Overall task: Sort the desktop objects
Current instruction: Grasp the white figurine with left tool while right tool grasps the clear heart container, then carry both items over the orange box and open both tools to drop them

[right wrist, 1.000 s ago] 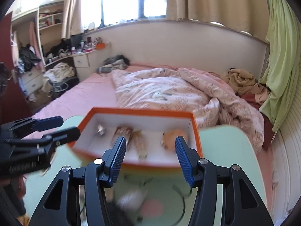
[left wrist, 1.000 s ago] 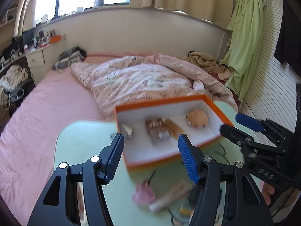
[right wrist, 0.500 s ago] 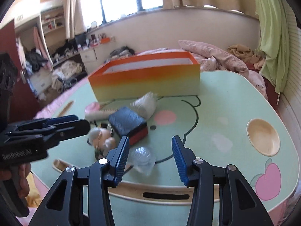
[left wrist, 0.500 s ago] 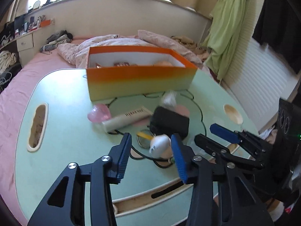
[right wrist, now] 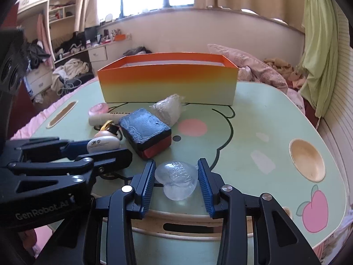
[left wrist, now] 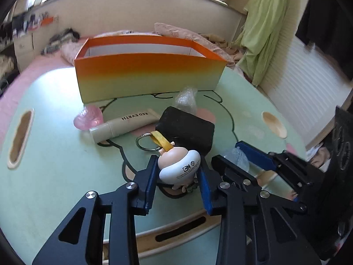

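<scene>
Green table (left wrist: 55, 154) | orange box (left wrist: 150, 77) contents hidden | toy (left wrist: 179, 167) face unseen

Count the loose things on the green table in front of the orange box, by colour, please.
Pink: 1, pink heart-shaped case
Cream: 1, cream tube
Black: 1, black block
White: 1, white figure keychain
Clear: 2, clear wrapped bundle, clear heart-shaped case
Total: 6

A white-and-peach toy figure keychain (left wrist: 179, 165) with a yellow strap lay on its side on the green table (left wrist: 55, 165) beside a black block (left wrist: 186, 130), a cream tube (left wrist: 125, 124), a pink heart (left wrist: 88, 119), a clear plastic heart (right wrist: 177, 180) and a crumpled clear wrapper (right wrist: 167, 108), before the upright orange-to-yellow box (left wrist: 150, 77).
</scene>
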The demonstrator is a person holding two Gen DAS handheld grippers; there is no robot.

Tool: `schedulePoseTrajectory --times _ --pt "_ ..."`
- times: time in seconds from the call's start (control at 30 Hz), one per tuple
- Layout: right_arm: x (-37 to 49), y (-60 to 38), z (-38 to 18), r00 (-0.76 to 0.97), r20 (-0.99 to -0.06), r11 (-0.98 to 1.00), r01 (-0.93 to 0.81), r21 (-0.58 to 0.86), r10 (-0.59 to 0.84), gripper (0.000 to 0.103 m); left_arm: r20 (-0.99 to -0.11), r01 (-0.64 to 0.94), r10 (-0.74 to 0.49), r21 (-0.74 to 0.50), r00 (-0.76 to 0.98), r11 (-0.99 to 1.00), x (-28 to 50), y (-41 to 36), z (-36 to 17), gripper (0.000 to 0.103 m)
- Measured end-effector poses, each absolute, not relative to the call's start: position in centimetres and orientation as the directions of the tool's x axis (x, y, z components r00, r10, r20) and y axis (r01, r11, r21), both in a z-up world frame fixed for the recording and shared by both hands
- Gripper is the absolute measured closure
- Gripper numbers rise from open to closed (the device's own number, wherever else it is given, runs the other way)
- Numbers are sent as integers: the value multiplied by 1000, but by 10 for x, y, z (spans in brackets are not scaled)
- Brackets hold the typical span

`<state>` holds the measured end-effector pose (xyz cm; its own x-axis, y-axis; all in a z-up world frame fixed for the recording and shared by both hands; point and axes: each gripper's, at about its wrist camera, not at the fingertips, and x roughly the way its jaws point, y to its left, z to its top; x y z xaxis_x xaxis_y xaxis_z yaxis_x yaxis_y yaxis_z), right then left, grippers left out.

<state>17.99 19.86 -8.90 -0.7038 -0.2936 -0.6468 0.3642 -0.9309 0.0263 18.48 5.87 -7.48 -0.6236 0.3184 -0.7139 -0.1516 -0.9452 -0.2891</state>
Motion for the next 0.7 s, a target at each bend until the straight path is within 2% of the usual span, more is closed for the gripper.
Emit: schedulePoseTrajectory --times 0.37,0.7 --pt "170 210 -66 -710 -632 -936 343 73 -310 66 -683 -127 282 -269 -673 -955 189 31 -43 67" --pt "113 191 4 -776 -542 -930 365 33 -323 66 -595 -144 276 -261 -755 -955 130 8 17 67"
